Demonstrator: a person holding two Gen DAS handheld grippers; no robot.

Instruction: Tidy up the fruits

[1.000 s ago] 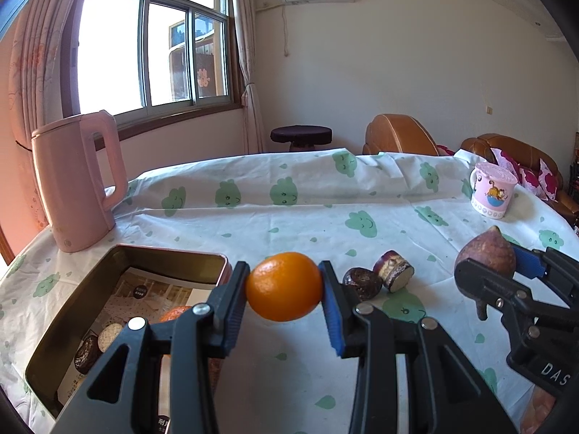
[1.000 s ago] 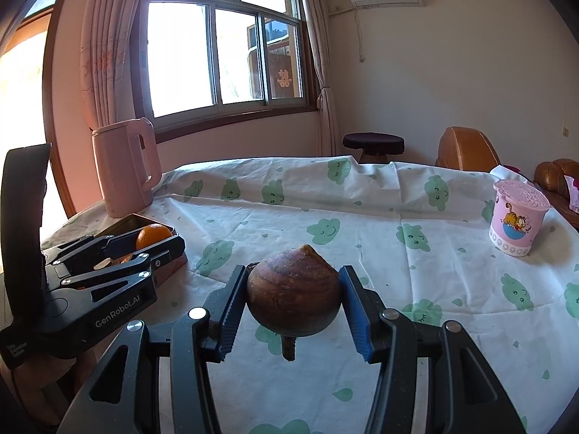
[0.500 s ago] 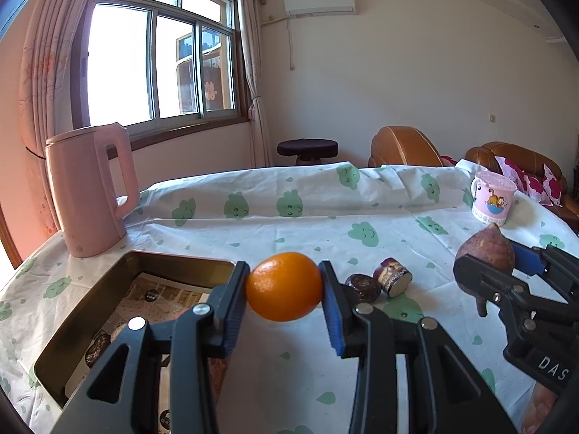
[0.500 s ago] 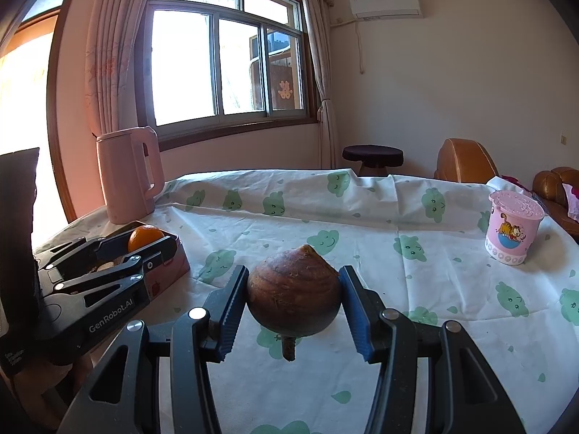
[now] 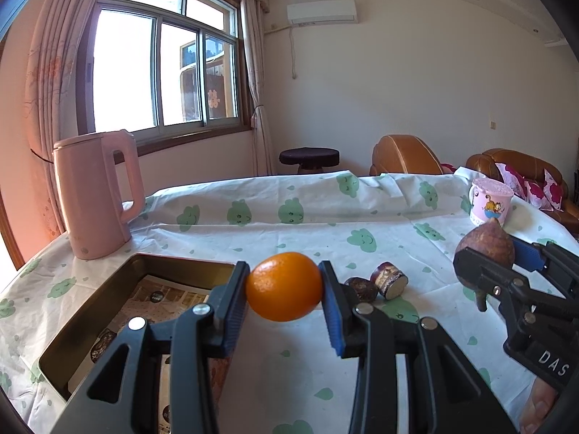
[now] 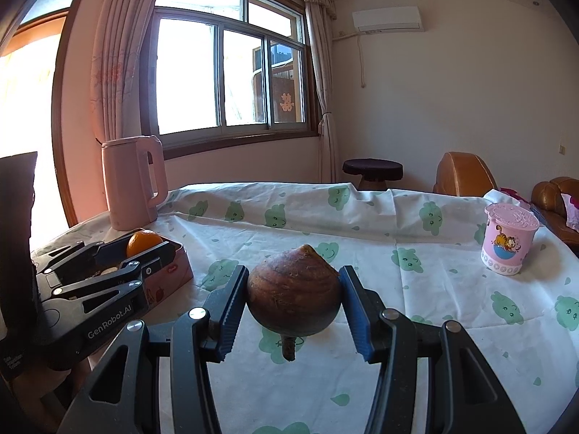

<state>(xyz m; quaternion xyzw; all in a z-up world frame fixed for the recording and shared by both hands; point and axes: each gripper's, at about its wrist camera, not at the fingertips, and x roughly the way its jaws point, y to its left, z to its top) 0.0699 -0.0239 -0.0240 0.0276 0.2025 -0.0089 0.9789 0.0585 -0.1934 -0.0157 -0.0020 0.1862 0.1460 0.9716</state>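
Left gripper (image 5: 284, 291) clamped on an orange (image 5: 284, 285), blue pads pressing both sides, fruit held clear above the desk (image 5: 289, 238). Right gripper (image 6: 294, 305) same deal, squeezing a brown pointed fruit (image 6: 294, 291) with its stub of stem hanging down, also up off the cloth.

Edges and room: open metal tin (image 5: 87, 320) sits just below and left of the left gripper, its near right corner tucked under the left finger, far rim just behind the orange. Pink kettle (image 5: 96, 193) further off to the left past the tin, close to the desk edge. Just ahead and right of the orange, two small dark fruit pieces (image 5: 378, 284) lying on the cloth, touching or nearly so. Plenty of bare tablecloth ahead of both grippers, all the way to the far edge. Pink cartoon cup (image 6: 508, 244) well off to the right of the right gripper, near that side's edge. Grippers side by side with a gap of open cloth between.

Hard to make out: tin contents mostly blocked by the left gripper's body, just printed paper lining and a couple of dark round bits (image 5: 105, 340) showing. Near edge of the desk cut off in both views. Bit of a finger (image 5: 539, 408) peeking in the bottom right corner of the left view, rest of the hand out of frame.
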